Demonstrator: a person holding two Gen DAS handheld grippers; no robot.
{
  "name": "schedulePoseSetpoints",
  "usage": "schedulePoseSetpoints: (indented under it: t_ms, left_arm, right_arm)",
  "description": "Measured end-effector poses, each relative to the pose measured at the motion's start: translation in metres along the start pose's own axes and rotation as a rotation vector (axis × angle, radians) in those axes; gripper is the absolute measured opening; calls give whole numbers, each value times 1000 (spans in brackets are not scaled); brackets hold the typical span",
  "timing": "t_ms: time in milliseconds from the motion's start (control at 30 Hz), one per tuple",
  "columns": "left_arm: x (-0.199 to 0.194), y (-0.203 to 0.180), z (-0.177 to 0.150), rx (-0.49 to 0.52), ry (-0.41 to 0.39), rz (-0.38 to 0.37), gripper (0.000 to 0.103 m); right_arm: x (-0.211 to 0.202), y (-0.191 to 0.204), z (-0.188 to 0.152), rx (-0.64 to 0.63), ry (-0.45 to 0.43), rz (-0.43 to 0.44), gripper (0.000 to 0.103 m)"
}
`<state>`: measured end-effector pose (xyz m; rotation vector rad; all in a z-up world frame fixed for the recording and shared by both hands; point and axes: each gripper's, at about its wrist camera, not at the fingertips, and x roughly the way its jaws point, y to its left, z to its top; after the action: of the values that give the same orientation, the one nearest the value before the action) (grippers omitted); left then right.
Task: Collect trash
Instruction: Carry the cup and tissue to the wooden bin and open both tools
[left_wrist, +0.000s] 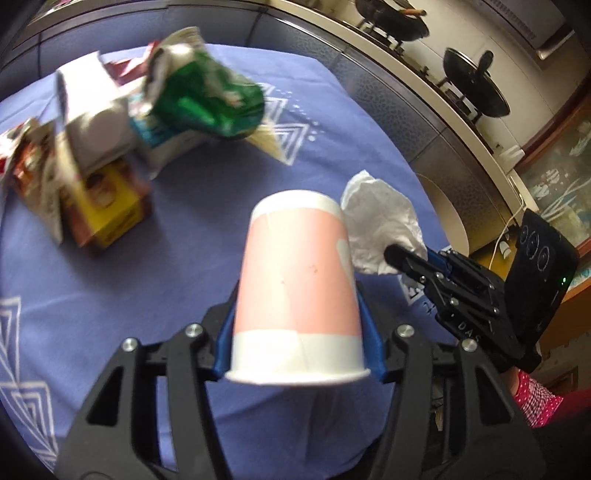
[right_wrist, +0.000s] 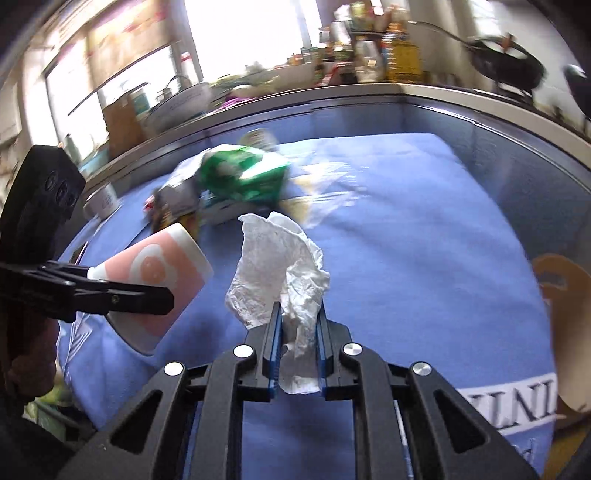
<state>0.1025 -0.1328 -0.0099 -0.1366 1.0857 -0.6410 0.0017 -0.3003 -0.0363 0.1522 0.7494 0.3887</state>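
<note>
my left claw (left_wrist: 299, 328) clamped on a pink-and-white paper cup (left_wrist: 295, 288), my right claw (right_wrist: 297, 332) pinching a crumpled white tissue (right_wrist: 277, 266), both above the blue-clothed table (right_wrist: 424, 240), cloth lettering partly readable, "ini", wrapper pile (left_wrist: 122, 122) blurred

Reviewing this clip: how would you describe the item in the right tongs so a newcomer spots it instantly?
Start at the blue cloth covering the table, then find the right tongs above it. Pinched between them is a crumpled white tissue. Unlike the pink paper cup in the left tongs or the colourful wrapper pile behind, it is plain white, soft and wrinkled.
</note>
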Motion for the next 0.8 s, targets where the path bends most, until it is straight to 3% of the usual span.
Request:
schedulePoseSetpoints:
  t_ms: [367,567,633,733,800]
  left_arm:
    - [110,-149,84,273,131,-156,54]
    - [164,-200,109,335,182,-176,55]
    - [179,-212,115,345,197,-170,59]
    - [203,-226,120,353,221,-149,63]
    - [215,-229,122,356,245,-134,68]
  right_arm:
    - [-55,-130,-5,257,-144,-202,14]
    - [-64,-188,-19,376,-157,-273,15]
    - [-60,-196,-23,391,-143,-283,15]
    - [-56,-207,-31,429,-138,-288,22]
    - [-56,-214,-35,471,-157,-288,44]
